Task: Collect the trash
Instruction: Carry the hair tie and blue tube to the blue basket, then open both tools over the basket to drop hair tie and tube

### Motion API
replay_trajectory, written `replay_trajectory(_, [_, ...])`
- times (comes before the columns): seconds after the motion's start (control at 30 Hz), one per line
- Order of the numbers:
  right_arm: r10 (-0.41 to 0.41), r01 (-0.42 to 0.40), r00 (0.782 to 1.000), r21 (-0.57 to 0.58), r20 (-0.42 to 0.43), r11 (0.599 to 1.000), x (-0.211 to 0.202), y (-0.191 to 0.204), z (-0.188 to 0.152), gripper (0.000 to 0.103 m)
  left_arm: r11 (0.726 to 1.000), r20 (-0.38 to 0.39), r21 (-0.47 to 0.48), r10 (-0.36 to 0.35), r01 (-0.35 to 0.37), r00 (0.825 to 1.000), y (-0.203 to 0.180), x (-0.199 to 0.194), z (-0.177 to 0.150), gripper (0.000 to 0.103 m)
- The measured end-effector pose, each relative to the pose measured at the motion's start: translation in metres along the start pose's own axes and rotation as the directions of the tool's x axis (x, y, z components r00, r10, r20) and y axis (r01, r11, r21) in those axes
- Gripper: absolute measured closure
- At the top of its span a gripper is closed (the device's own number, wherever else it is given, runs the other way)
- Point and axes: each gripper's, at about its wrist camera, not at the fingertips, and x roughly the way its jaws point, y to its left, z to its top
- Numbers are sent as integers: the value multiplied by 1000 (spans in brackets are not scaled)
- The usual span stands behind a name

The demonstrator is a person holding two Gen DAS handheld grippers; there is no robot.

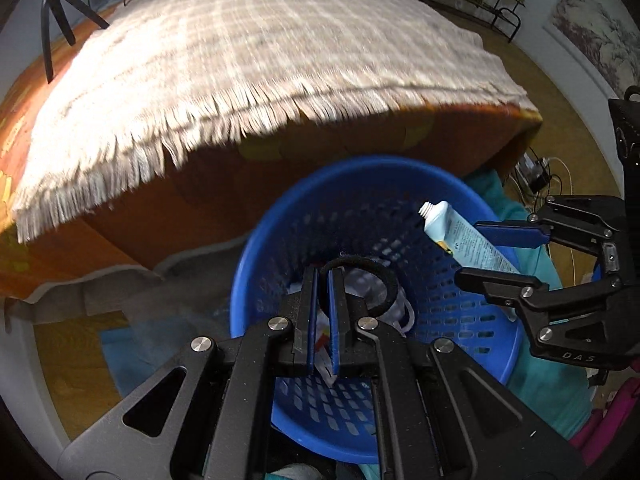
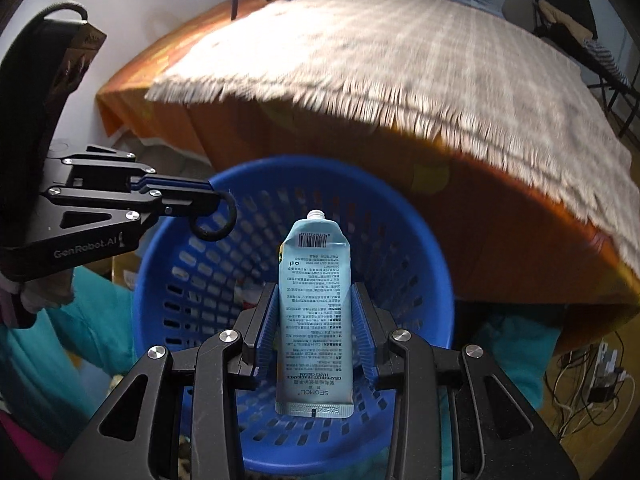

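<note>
Left wrist view: the left gripper pinches a black elastic hair loop between nearly closed fingers, directly over the blue perforated plastic basket, so letting go should drop it in.

Right wrist view: the right gripper clamps a pale blue uncapped cream tube, nozzle forward above the same basket, ready to drop.

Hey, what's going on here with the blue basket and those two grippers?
A person is collecting trash with two handheld grippers. The left gripper pinches a black hair tie, and the right gripper holds a light blue uncapped tube. Both hang over the blue basket, which already holds some litter, beside a bed.
</note>
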Motion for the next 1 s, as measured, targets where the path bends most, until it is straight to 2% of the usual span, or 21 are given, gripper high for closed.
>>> replay_trajectory(0.37, [3, -3, 999, -7, -36, 1000, 11, 4, -11, 69, 1000, -17, 15, -8, 8, 1000, -12, 7, -4, 100])
replay_trajectory(1.0, [10, -10, 996, 2, -90, 1000, 24, 6, -15, 68, 1000, -34, 3, 2, -1, 999, -7, 11, -4, 99])
